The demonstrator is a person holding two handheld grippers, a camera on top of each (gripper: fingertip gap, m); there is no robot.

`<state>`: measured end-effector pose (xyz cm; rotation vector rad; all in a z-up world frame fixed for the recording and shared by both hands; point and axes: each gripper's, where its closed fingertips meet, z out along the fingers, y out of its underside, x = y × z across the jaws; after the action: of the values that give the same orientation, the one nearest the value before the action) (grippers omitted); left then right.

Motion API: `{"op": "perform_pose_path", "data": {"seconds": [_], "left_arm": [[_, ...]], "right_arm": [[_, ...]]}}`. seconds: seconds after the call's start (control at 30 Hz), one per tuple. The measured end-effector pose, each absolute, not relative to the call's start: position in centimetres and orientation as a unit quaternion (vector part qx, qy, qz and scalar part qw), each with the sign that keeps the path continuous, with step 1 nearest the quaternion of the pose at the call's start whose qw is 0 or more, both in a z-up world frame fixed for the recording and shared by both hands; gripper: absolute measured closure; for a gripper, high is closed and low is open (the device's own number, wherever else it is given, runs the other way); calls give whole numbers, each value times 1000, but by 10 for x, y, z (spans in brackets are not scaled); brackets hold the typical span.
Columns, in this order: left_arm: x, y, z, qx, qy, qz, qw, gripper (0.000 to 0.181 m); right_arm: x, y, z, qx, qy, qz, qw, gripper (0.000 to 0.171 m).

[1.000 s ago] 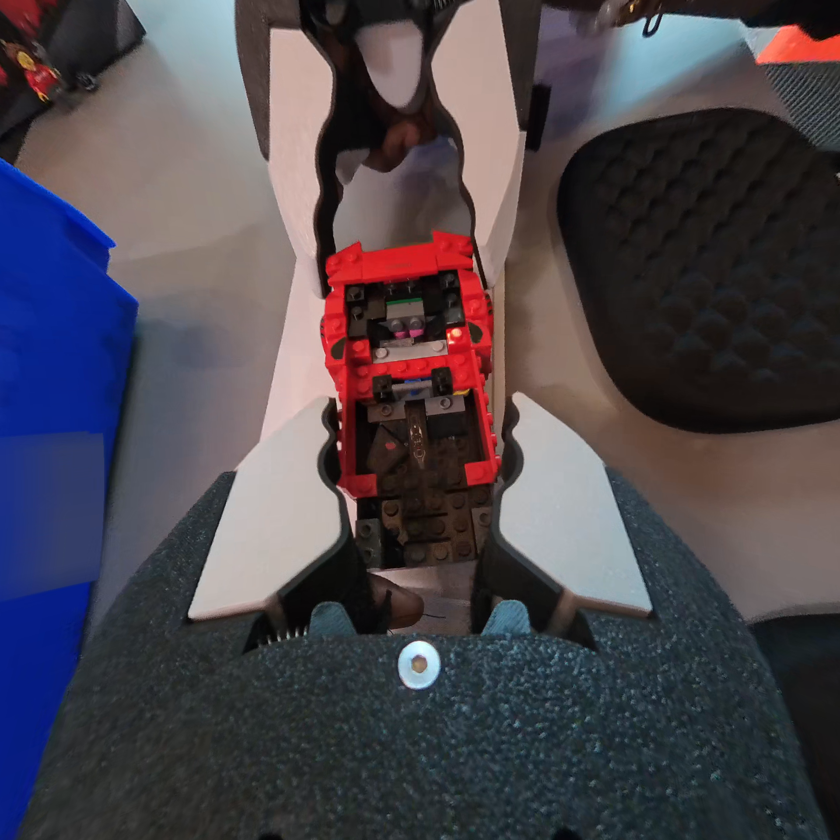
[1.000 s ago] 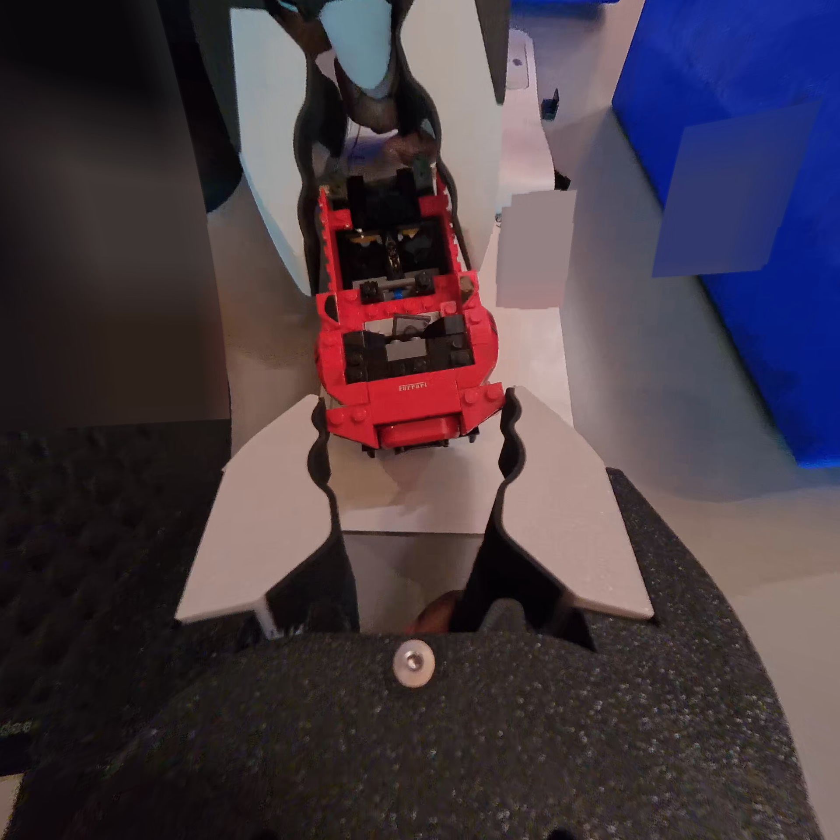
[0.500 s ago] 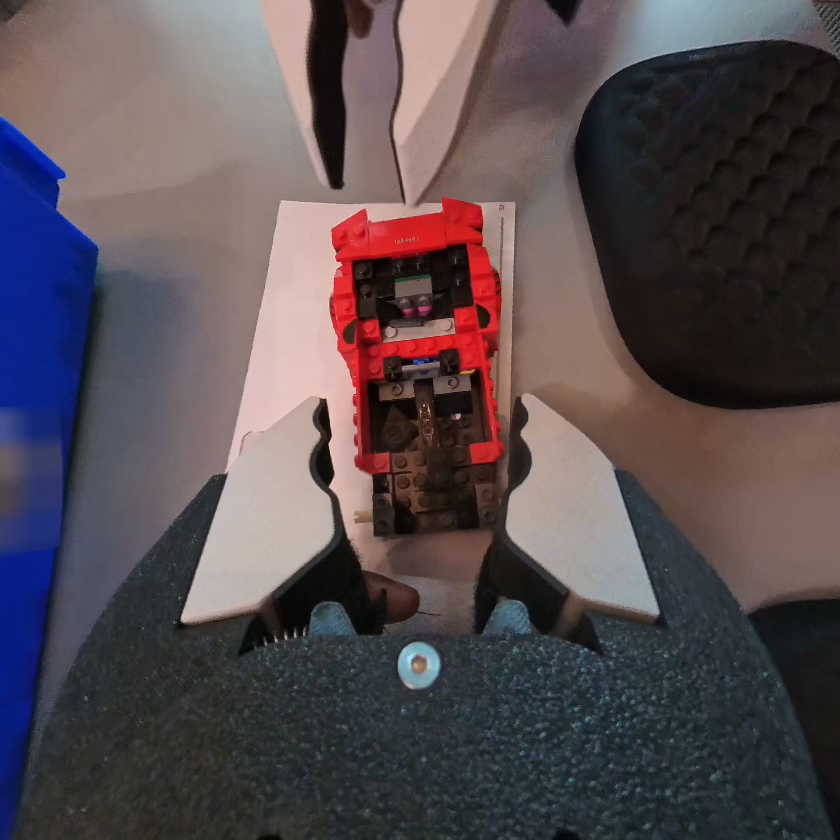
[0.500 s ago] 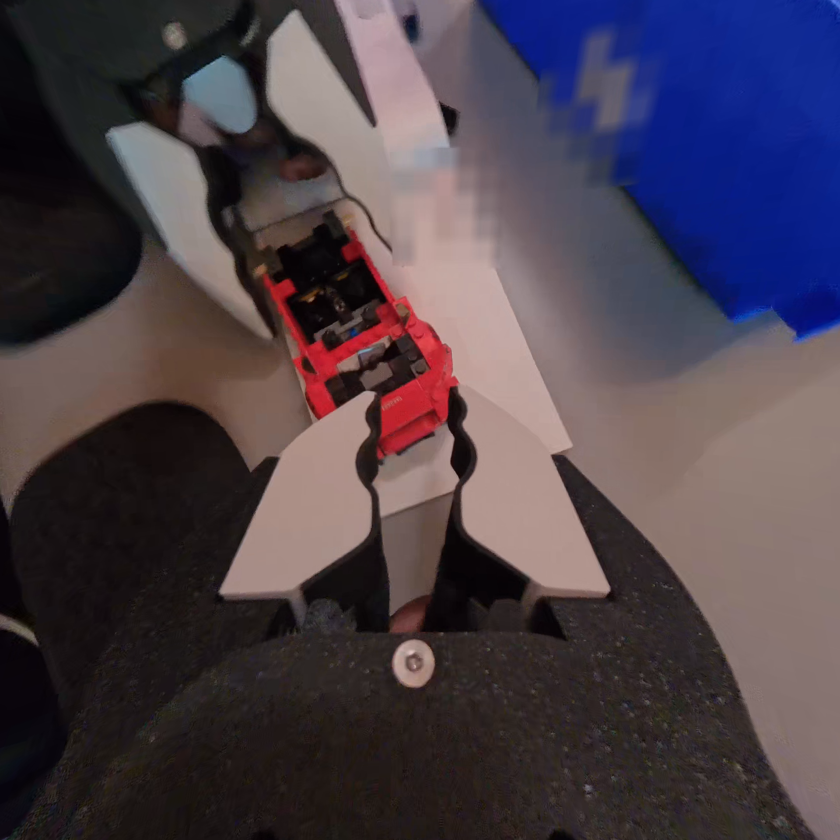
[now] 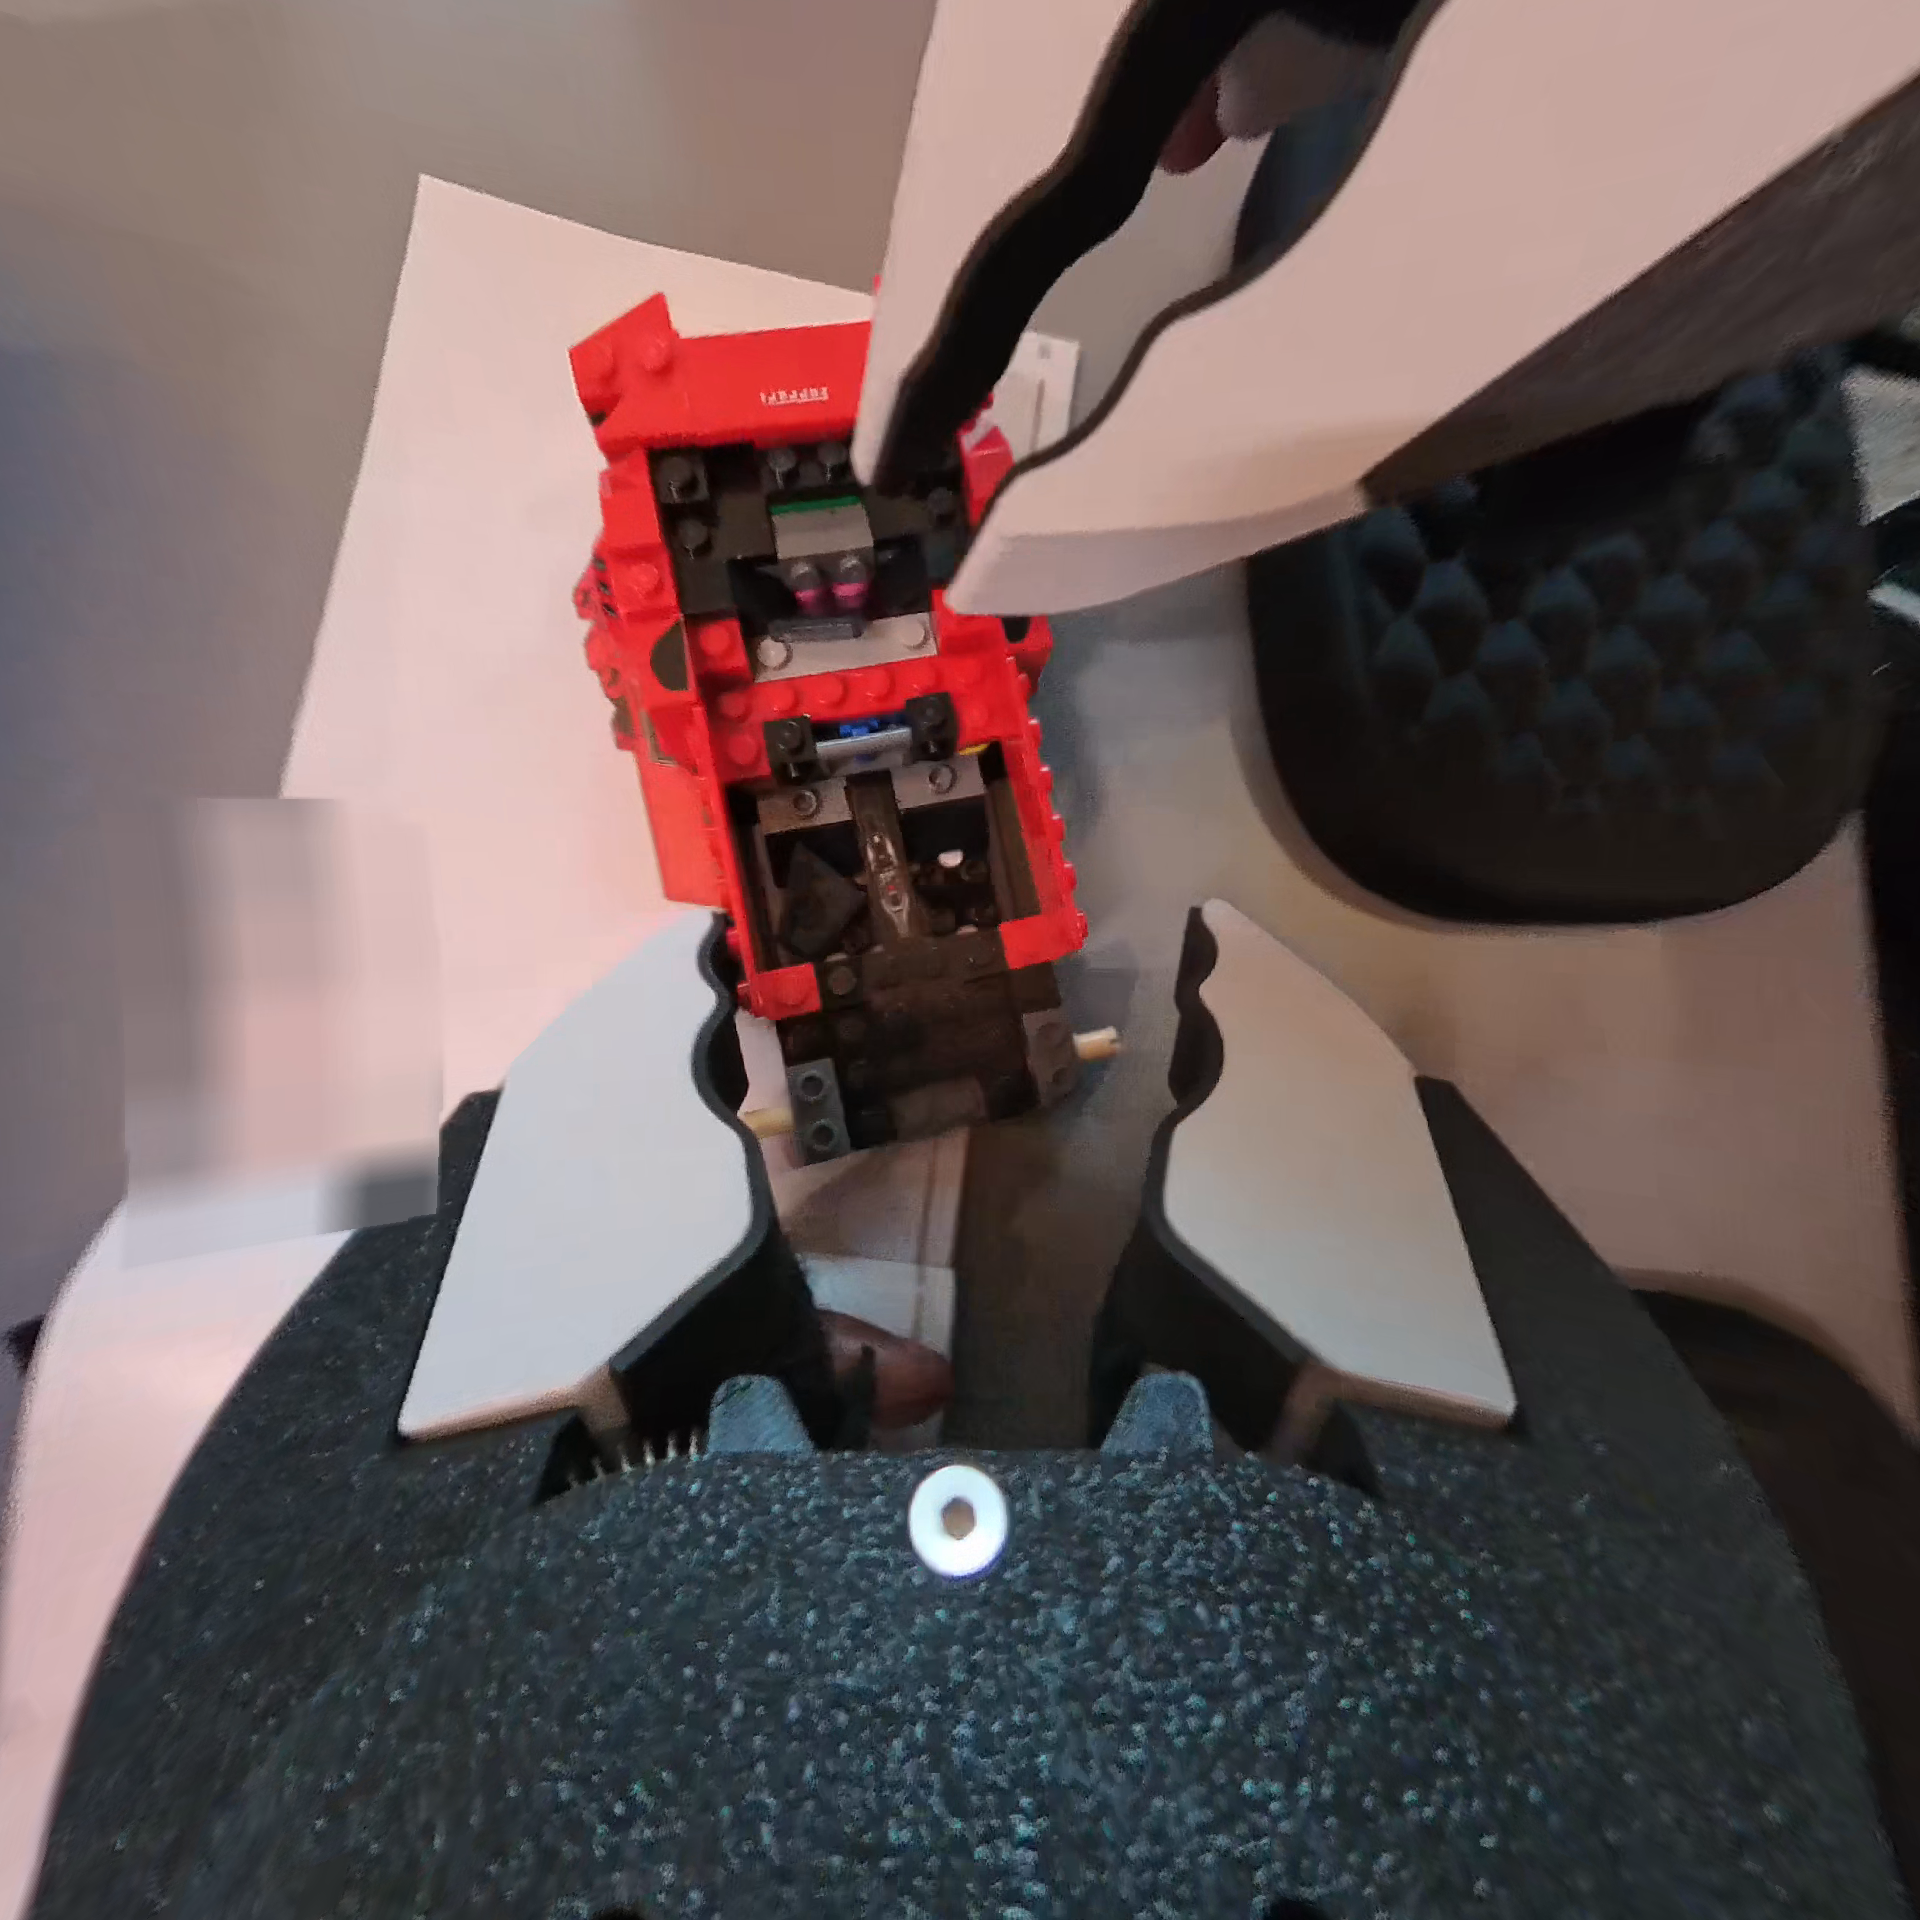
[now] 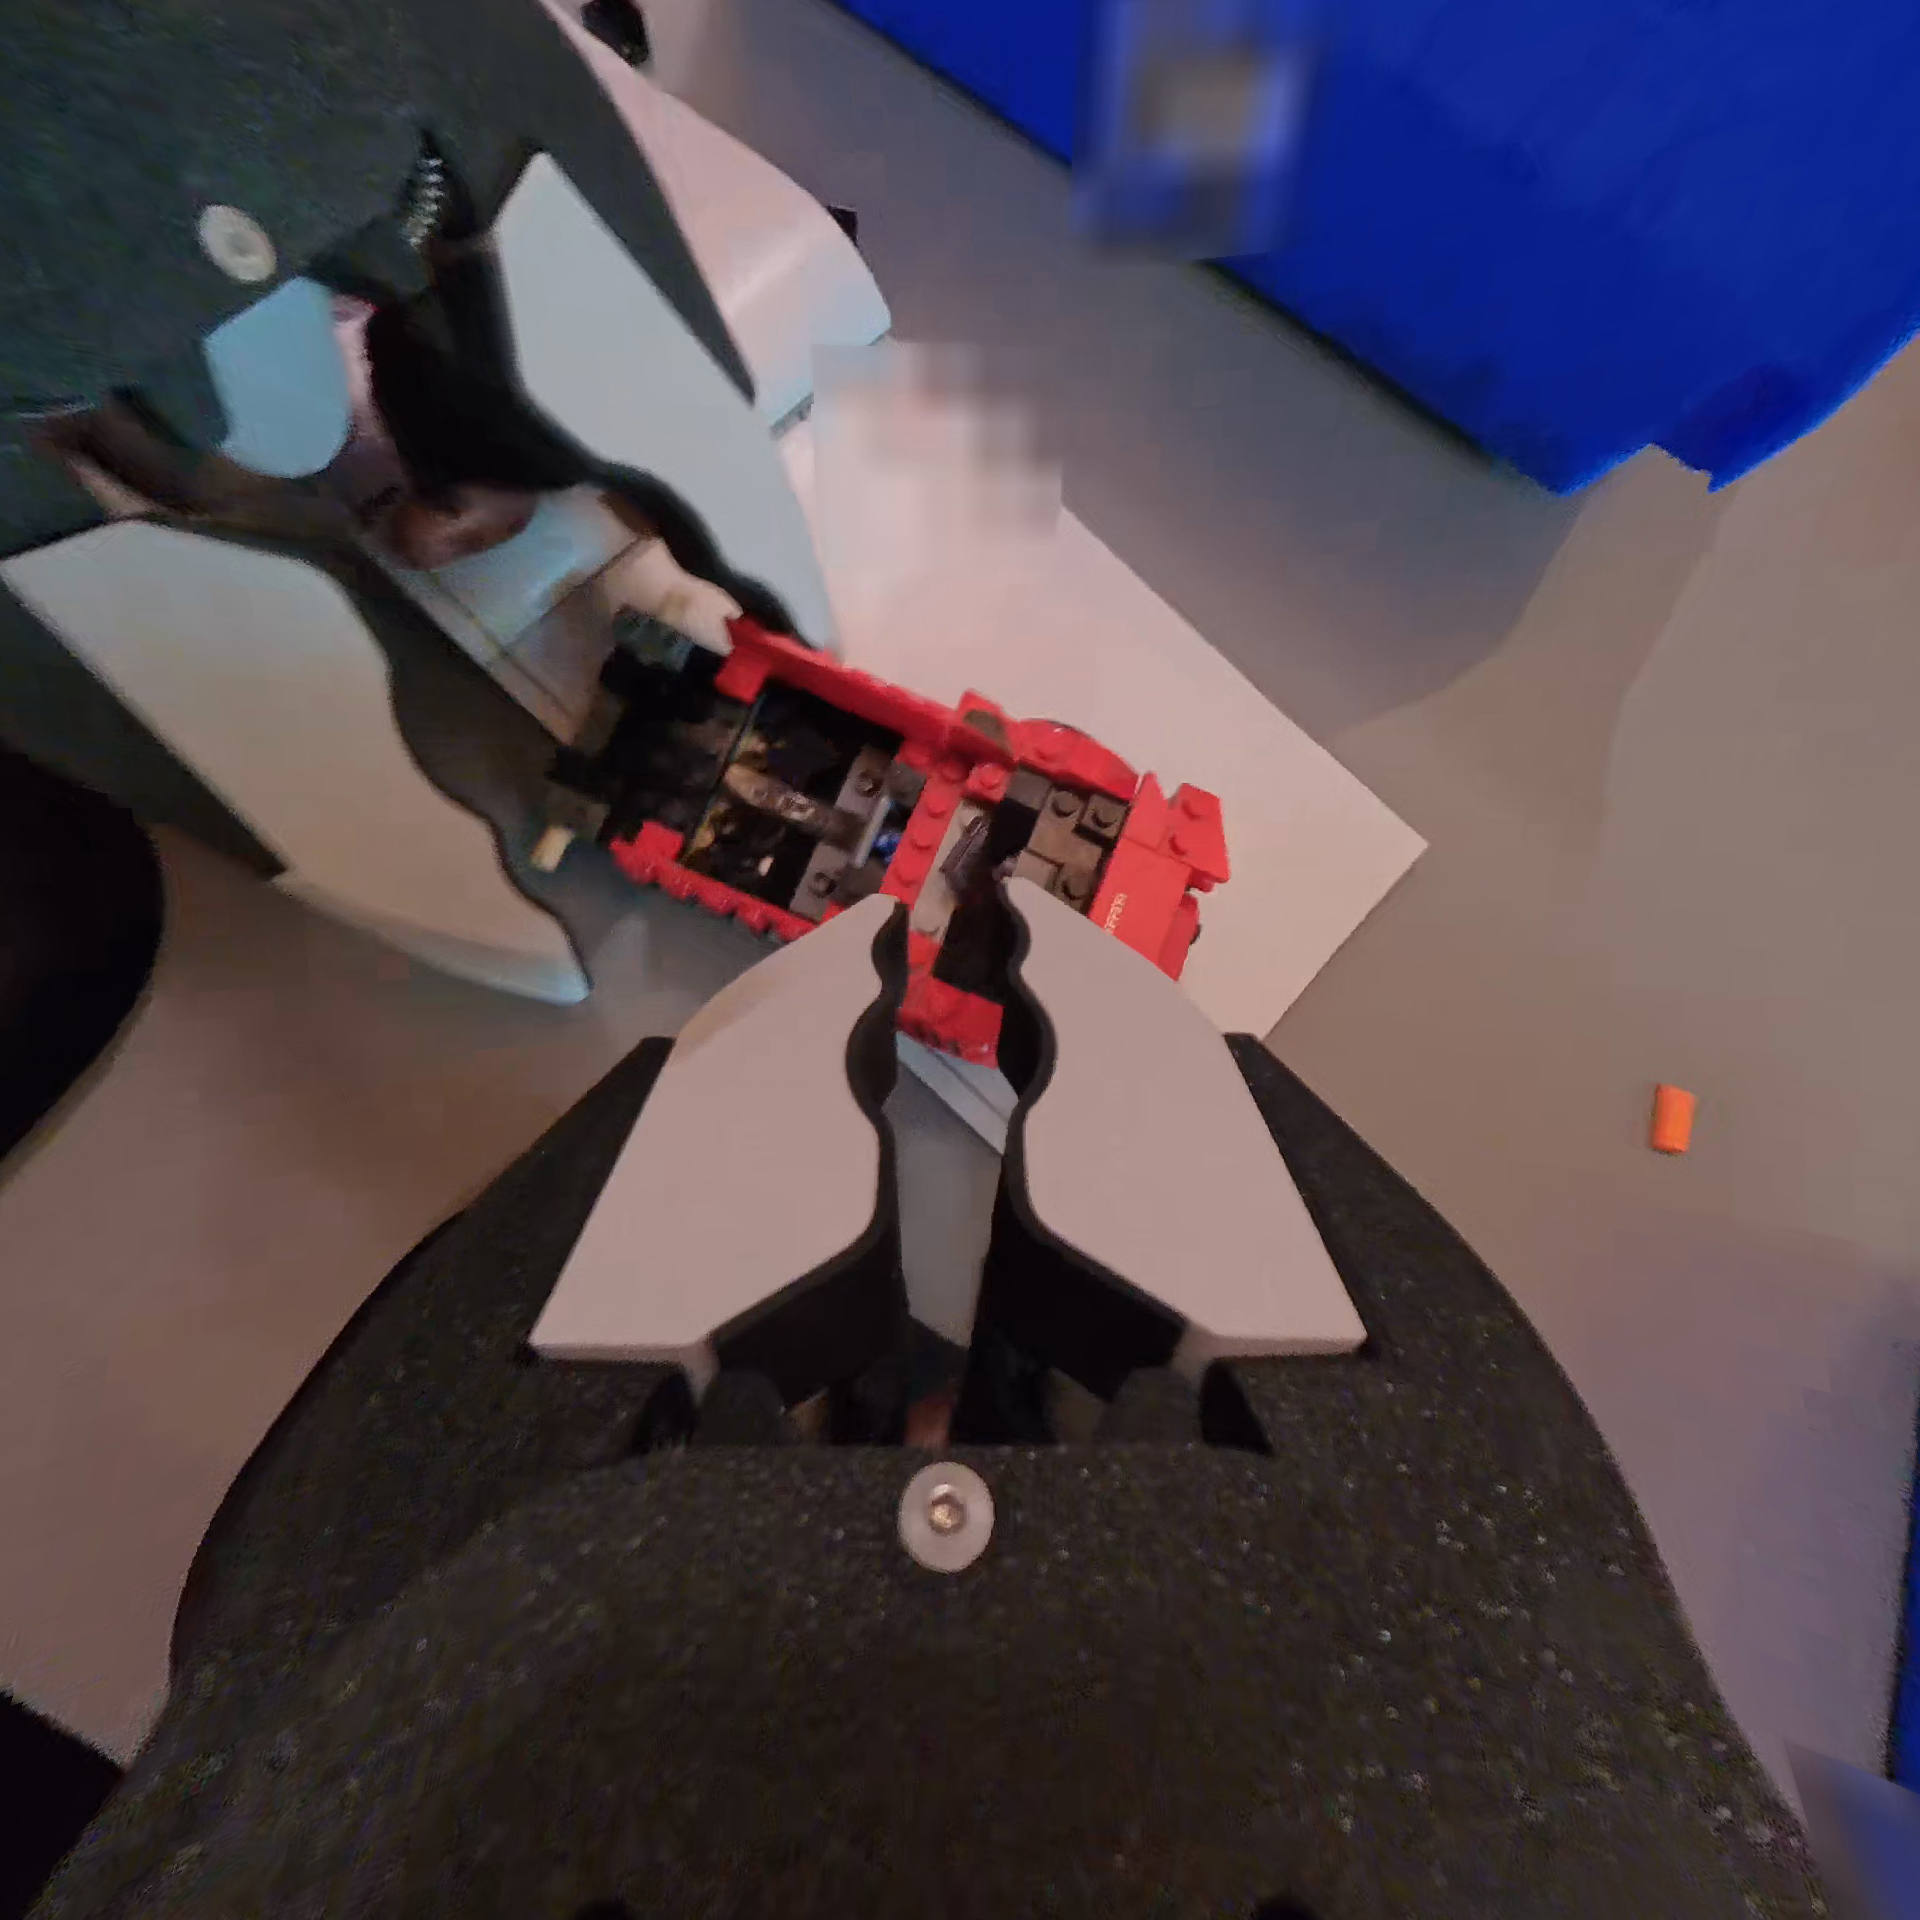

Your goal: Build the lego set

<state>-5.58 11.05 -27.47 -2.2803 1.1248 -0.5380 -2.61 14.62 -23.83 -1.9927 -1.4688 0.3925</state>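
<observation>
Starting at the left of my left wrist view, the white sheet (image 5: 468,468) lies on the grey tabletop (image 5: 1143,748) with the red and black car (image 5: 821,665) on it. I can't see any tabletop edge to place it by. 1 second ago the car sat square on the sheet. Now it is skewed, its black rear swung toward the right and partly off the paper.

My left claw (image 5: 958,920) has stayed wide open and grips nothing. The car's rear lies between its fingers, and the left finger looks to be just touching the red corner.

The big change is further right. My right claw (image 6: 948,914) was spread around the car's front 1 second ago. It then backed off and narrowed, and now it has come in at an angle from the right. Its tips sit down in the open black bay behind the red front plate. The fingers are a slim gap apart with something dark between the tips, but I cannot tell whether they pinch it.

I judge I'm seating or adjusting a piece in that bay, and with nothing clamping the car, it is turning instead of taking the push.

At the far right lies the black bumpy mat (image 5: 1558,675).
</observation>
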Motion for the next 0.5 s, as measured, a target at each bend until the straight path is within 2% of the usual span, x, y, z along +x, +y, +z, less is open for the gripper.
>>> {"op": "perform_pose_path", "data": {"seconds": [0.23,0.5], "left_arm": [[-44,87,-266,-848,375,-274,254,103],[-47,85,-265,-843,392,-263,259,106]], "right_arm": [[-32,143,-247,-767,-562,105,293,159],[-30,147,-260,-767,-581,41,270,163]]}}
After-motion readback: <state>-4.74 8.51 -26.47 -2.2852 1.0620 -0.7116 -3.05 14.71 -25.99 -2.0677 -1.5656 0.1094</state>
